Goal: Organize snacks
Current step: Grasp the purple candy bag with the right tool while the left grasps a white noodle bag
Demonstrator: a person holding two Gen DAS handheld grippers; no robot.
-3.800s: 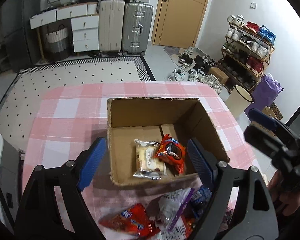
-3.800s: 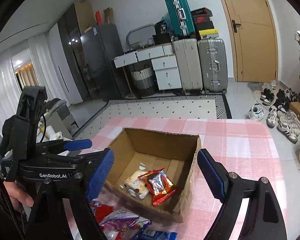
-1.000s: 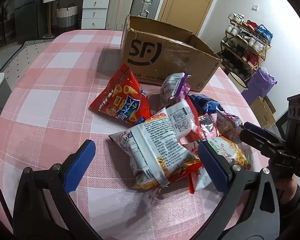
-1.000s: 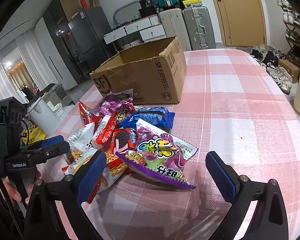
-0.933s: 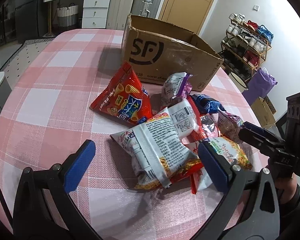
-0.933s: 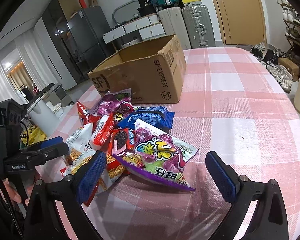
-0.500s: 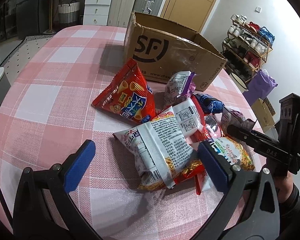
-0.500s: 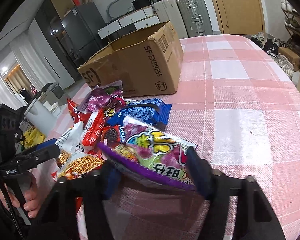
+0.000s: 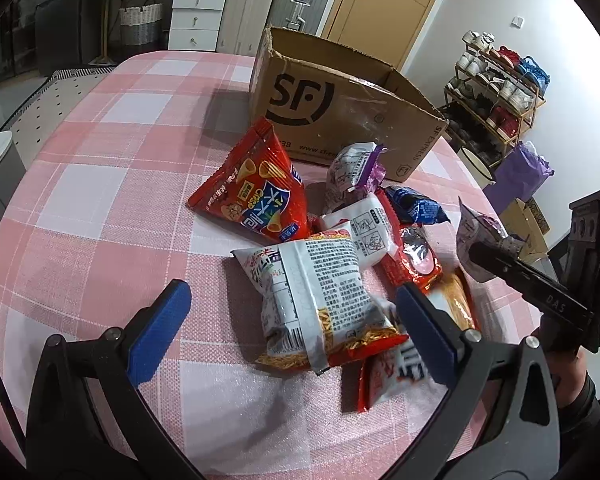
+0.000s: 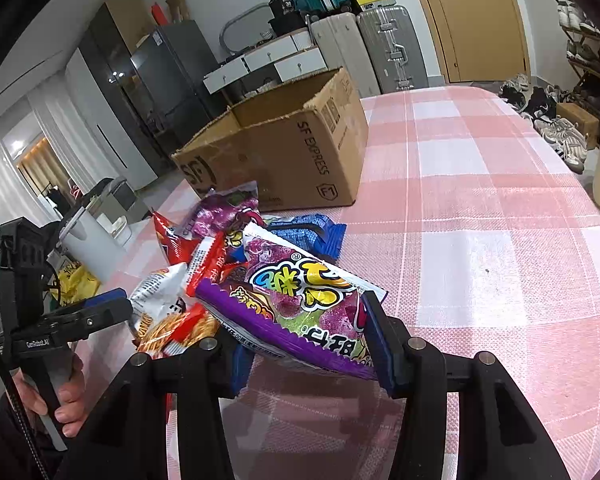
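closing right gripper (image 10: 308, 344) on purple snack bag (image 10: 300, 300); table edge (image 10: 580, 184) well apart.

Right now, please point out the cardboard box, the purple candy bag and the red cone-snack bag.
cardboard box (image 9: 324, 116), left wrist view, its logo wall.
purple candy bag (image 10: 300, 300), right wrist view, its printed front.
red cone-snack bag (image 9: 256, 188), left wrist view, its front middle.

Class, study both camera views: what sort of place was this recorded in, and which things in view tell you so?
Most likely a lived-in home, perhaps a room by the entrance: a shoe rack full of shoes, suitcases beside a wooden door, a white chest of drawers, and a table with a pink checked tablecloth.
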